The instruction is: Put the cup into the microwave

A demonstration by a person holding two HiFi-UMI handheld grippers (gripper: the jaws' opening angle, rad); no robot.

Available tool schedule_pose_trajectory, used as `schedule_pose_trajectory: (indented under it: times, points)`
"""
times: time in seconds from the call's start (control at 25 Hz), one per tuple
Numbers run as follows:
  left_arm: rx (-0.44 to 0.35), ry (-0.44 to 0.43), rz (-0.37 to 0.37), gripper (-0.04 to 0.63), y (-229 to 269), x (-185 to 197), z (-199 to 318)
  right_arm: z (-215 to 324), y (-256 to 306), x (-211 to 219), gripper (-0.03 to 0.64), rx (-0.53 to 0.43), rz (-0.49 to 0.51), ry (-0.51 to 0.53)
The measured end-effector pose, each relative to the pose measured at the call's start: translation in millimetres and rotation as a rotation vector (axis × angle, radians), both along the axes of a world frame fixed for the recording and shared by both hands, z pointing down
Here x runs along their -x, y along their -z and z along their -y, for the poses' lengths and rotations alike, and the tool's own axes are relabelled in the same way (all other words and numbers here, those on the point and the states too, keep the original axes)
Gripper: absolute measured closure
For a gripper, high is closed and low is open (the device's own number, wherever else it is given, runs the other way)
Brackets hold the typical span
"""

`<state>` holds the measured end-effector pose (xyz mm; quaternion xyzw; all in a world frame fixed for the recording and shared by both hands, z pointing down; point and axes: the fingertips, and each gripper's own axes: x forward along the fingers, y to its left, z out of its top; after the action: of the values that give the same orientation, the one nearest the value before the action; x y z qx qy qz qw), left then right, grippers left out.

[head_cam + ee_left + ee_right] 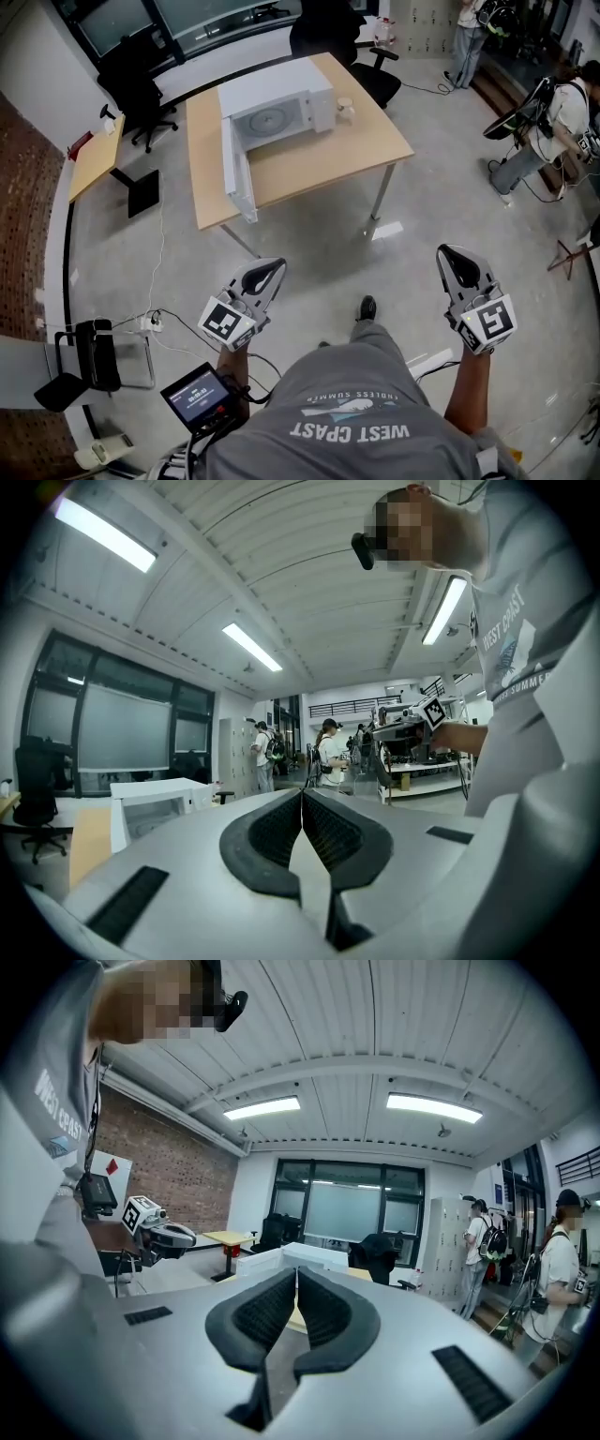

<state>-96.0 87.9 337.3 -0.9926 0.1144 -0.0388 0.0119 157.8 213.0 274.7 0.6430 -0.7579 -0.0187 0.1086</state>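
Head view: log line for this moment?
microwave open | cup on table beside it | left gripper shut, empty | right gripper shut, empty

Light wood table [309, 161]; matt white microwave [274, 86]; rough brick wall [178, 1171].

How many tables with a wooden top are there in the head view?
2. The large table stands in the middle and carries the open microwave, with the cup beside it. The small table stands to its left. Others may lie outside the picture.
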Motion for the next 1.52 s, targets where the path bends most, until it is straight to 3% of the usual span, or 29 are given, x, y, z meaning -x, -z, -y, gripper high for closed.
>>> schedule_pose_trajectory:
  times: [0.24,0.36,0.68,0.92,1.08,1.2,1.52]
  points:
    - [0.014,0.063,0.050,0.574,-8,1,45,71,-14,-17,0.597,-0.004,0.032,0.034]
    - [0.013,0.094,0.038,0.574,-6,-6,73,116,-18,-27,0.597,-0.014,0.041,0.074]
    - [0.031,0.156,0.053,0.573,-8,-58,160,242,-28,-81,0.597,-0.011,0.080,0.129]
    - [0.069,0.205,0.071,0.573,-16,-103,224,338,-49,-136,0.597,0.038,0.102,0.157]
    - [0.093,0.248,0.124,0.574,-30,-122,260,404,-69,-170,0.597,0.071,0.101,0.172]
    - [0.097,0.261,0.113,0.574,-34,-136,276,453,-90,-191,0.597,0.096,0.107,0.180]
    - [0.134,0.334,0.214,0.574,-62,-138,304,570,-167,-235,0.597,0.191,0.099,0.174]
